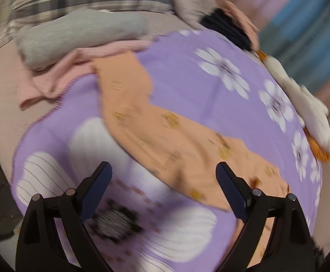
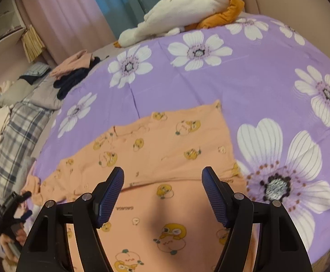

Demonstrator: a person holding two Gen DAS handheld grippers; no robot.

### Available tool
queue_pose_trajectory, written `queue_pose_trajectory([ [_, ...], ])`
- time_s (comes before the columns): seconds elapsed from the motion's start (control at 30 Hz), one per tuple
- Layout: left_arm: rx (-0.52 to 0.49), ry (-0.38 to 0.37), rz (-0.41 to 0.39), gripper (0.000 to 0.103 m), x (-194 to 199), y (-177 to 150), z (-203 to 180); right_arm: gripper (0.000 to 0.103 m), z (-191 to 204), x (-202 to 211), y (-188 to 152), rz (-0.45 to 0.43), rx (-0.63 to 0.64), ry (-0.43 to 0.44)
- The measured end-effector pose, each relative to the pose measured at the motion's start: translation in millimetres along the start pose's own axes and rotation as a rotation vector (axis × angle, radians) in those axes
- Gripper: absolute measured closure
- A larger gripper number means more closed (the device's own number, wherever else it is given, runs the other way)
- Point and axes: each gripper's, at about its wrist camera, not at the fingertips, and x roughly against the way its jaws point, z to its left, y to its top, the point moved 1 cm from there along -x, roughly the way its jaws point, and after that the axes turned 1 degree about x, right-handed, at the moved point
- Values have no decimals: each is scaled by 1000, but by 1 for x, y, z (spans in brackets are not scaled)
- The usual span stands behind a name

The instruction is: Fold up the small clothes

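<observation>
Peach garment [image 2: 165,140] spread flat on purple sheet [image 2: 244,83], likely laid out so a fold line can be picked; one fold already lying across near edge, judging by the seam under the right gripper [image 2: 162,176]. Soft thin knit, printed with yellow ducks, edges slightly rumpled. Right gripper hovering above it, jaws apart, nothing between. Left gripper [image 1: 162,170] likewise wide apart and empty, over sheet beside garment's sleeve end. Smooth sheet with big white flowers; plush toy [image 2: 183,11] well apart at far edge

Home bedroom: bed [image 2: 244,86], curtains [image 2: 78,15].
</observation>
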Motion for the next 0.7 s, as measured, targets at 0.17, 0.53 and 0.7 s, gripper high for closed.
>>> queue_pose_trajectory([
  [0.17,84,16,-17,11,-12,24,30,32,4,-4,-6,19,1,-18],
  [0.53,141,36,-51,46,-44,50,44,32,8,-13,-9,49,13,-48],
  [0.7,160,-24,-36,95,-53,54,41,32,7,-18,-12,67,6,-46],
])
